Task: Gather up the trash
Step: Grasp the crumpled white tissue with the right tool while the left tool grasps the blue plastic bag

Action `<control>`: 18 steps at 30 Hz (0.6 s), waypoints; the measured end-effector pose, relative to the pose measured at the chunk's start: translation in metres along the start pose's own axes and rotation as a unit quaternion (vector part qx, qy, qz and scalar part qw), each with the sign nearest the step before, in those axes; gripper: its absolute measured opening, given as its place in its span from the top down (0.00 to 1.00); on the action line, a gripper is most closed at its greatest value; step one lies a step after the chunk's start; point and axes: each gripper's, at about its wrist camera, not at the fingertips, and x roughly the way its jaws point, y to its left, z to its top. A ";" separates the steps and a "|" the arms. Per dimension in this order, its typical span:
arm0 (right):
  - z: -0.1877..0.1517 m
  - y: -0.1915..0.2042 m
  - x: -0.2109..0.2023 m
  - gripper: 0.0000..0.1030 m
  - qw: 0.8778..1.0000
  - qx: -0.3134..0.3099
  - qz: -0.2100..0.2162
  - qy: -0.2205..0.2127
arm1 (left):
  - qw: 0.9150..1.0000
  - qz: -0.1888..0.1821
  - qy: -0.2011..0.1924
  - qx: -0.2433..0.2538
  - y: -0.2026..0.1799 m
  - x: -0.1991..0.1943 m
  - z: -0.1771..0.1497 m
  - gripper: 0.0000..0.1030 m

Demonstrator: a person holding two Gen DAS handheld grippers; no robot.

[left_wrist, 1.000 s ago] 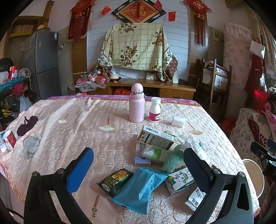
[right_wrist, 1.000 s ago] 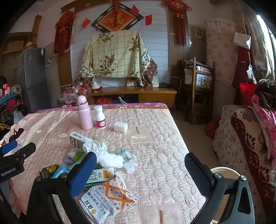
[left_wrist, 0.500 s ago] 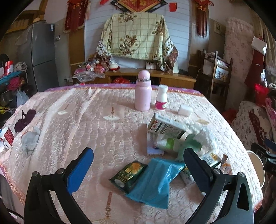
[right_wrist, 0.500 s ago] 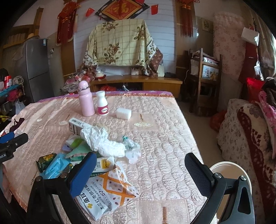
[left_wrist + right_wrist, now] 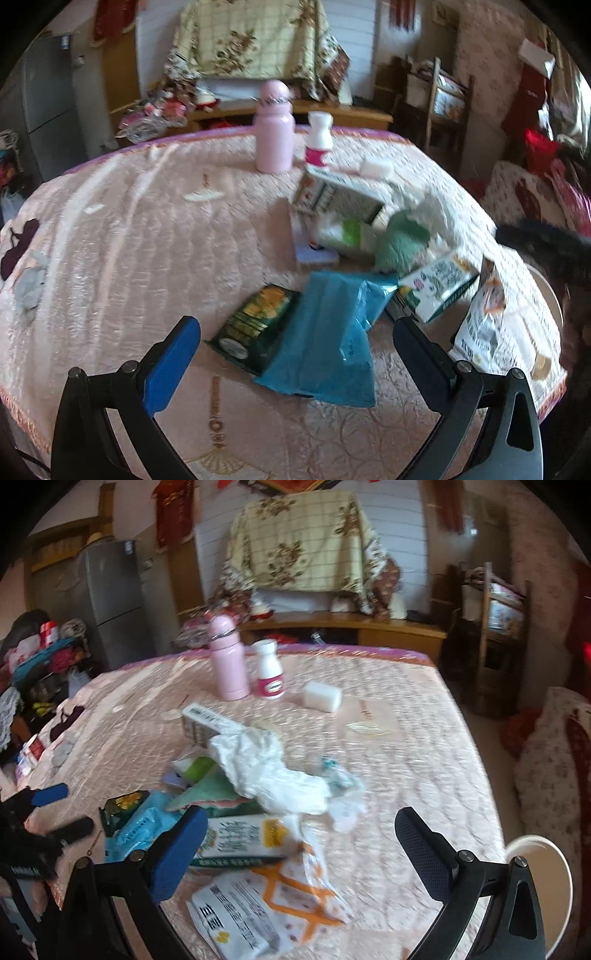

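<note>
Litter lies heaped on the near right part of a worktop covered with a pink quilted cloth (image 5: 129,251), and both grippers hang over its near edge with jaws spread wide and nothing between them. The left gripper (image 5: 295,354) faces a crumpled blue plastic wrapper (image 5: 325,339) that partly overlaps a dark green snack packet with yellow print (image 5: 251,325) to its left. The right gripper (image 5: 299,845) sits above a white and orange printed plastic bag (image 5: 258,904), with a flattened white and green carton (image 5: 240,842) just beyond it and a wad of crumpled white tissue paper (image 5: 269,771) farther in.

All of this looks light and limp — the wrappers and bag would likely slide on the glossy cloth if pushed, so a pinch on a raised fold or a free corner seems safer than pressing flat. The tissue should crush easily and can be taken anywhere on its bulk. The carton and the white cardboard box with a barcode (image 5: 199,720) at the far side of the heap are stiffer; an edge grip across their thin side would suit them.

A tall pink bottle (image 5: 227,657), a small white bottle with a pink label (image 5: 269,672) and a white block (image 5: 321,696) stand apart at the far side, probably not rubbish. A round white bin rim (image 5: 535,849) shows beside the worktop at the near right — the likely place for the litter
</note>
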 end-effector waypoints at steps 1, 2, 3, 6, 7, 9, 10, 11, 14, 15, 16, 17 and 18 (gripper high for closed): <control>0.003 0.003 0.006 0.01 1.000 -0.004 0.009 0.005 | 1.000 -0.007 0.006 0.006 -0.003 0.005 0.000 0.00; 0.007 0.006 0.014 0.04 1.000 -0.009 0.021 0.011 | 1.000 -0.011 0.008 0.011 -0.006 0.009 0.000 0.00; 0.010 0.008 0.021 0.06 0.999 -0.015 0.029 0.017 | 1.000 -0.016 0.011 0.017 -0.009 0.014 0.000 0.00; 0.018 0.014 0.042 0.11 0.998 -0.027 0.050 0.031 | 0.999 -0.021 0.019 0.031 -0.016 0.026 0.002 0.00; 0.021 0.016 0.050 0.13 0.997 -0.030 0.058 0.038 | 0.999 -0.025 0.023 0.034 -0.017 0.030 0.002 0.04; 0.023 0.017 0.065 0.31 0.996 -0.031 0.072 0.051 | 0.998 -0.028 0.033 0.041 -0.020 0.039 0.003 0.17; 0.024 0.018 0.073 0.41 0.995 -0.031 0.078 0.062 | 0.998 -0.028 0.043 0.044 -0.021 0.044 0.003 0.32; 0.023 0.018 0.079 0.64 0.994 -0.028 0.084 0.071 | 0.997 -0.028 0.054 0.046 -0.021 0.050 0.002 0.48; 0.021 0.012 0.089 0.71 0.991 -0.006 0.105 0.085 | 0.997 -0.034 0.065 0.038 -0.019 0.054 0.002 0.61; 0.021 0.010 0.086 0.74 0.991 -0.003 0.109 0.080 | 0.997 -0.039 0.065 0.035 -0.019 0.052 0.002 0.61; 0.021 0.009 0.080 0.75 0.991 0.000 0.113 0.073 | 0.996 -0.046 0.063 0.031 -0.017 0.050 0.003 0.62; 0.021 0.007 0.075 0.76 0.991 0.002 0.117 0.066 | 0.996 -0.056 0.061 0.024 -0.015 0.045 0.004 0.64; 0.022 0.004 0.068 0.77 0.991 0.007 0.123 0.059 | 0.996 -0.064 0.059 0.018 -0.014 0.041 0.006 0.64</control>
